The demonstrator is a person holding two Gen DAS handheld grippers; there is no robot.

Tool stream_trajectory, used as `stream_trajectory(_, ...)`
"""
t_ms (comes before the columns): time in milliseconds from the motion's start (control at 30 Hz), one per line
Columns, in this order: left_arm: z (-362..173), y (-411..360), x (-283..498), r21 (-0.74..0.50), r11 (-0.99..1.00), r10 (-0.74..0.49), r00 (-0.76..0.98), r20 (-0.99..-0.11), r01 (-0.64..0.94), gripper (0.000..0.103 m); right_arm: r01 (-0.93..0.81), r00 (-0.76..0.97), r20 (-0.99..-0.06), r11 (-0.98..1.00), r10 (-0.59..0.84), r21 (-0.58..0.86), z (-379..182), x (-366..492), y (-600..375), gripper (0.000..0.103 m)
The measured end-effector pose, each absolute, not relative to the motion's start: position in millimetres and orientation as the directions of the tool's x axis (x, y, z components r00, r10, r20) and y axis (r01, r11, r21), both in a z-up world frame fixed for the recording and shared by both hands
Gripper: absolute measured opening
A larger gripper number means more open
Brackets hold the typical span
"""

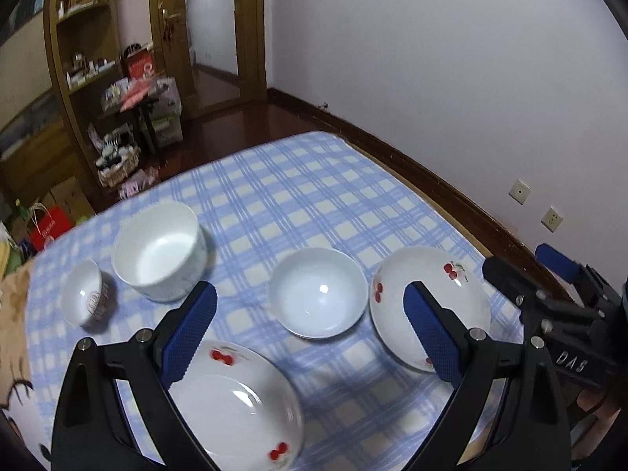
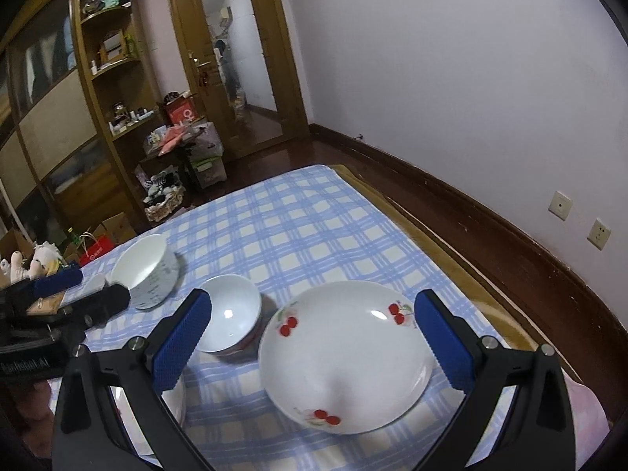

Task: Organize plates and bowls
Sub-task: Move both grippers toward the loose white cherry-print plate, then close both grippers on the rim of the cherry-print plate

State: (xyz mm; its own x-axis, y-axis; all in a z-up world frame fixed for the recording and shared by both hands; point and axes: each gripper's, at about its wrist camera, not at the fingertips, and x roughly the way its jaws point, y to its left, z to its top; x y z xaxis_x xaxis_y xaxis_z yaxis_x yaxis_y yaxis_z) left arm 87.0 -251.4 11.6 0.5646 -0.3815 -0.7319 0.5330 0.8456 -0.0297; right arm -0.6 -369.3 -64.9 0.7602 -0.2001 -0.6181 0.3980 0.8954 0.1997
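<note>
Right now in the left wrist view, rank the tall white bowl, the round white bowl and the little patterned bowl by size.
1. Tall white bowl and round white bowl: they look alike in width, so no ranking; the tall one is deeper.
2. Little patterned bowl: clearly smallest.

In the left wrist view, two white cherry-printed plates lie flat, one plate [image 1: 239,404] at lower centre and the other plate [image 1: 429,302] at right, with a plain white bowl [image 1: 318,292] between, a tall white bowl [image 1: 159,251] and a small patterned bowl [image 1: 88,294] at left, all upright
</note>
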Motion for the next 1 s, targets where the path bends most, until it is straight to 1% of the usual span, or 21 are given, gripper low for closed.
stream_trajectory(333, -44, -274, 85, -0.053, 0.869, -0.336, 0.507, -0.794, 0.492, 0.095, 0.411, 0.743, -0.637, 0.892, -0.206, 0.190, -88, 15, -399, 0.103)
stream_trajectory(733, -83, -296, 69, -0.049, 0.872, -0.302, 0.458, -0.836, 0.486, 0.095, 0.416, 0.723, -0.672, 0.876, -0.156, 0.243, -119, 21, -438, 0.103)
stream_trajectory(900, -97, -305, 69, -0.066, 0.875, -0.299, 0.429, -0.852, 0.479, 0.095, 0.426, 0.688, -0.715, 0.866, -0.124, 0.260, -135, 22, -450, 0.103)
stream_trajectory(967, -103, -309, 70, -0.063, 0.878, -0.291, 0.424, -0.858, 0.475, 0.095, 0.428, 0.669, -0.735, 0.866, -0.110, 0.259, -143, 22, -453, 0.099)
stream_trajectory(1000, -105, -310, 70, -0.060, 0.879, -0.287, 0.424, -0.859, 0.472, 0.095, 0.430, 0.655, -0.748, 0.866, -0.106, 0.254, -147, 23, -454, 0.099)
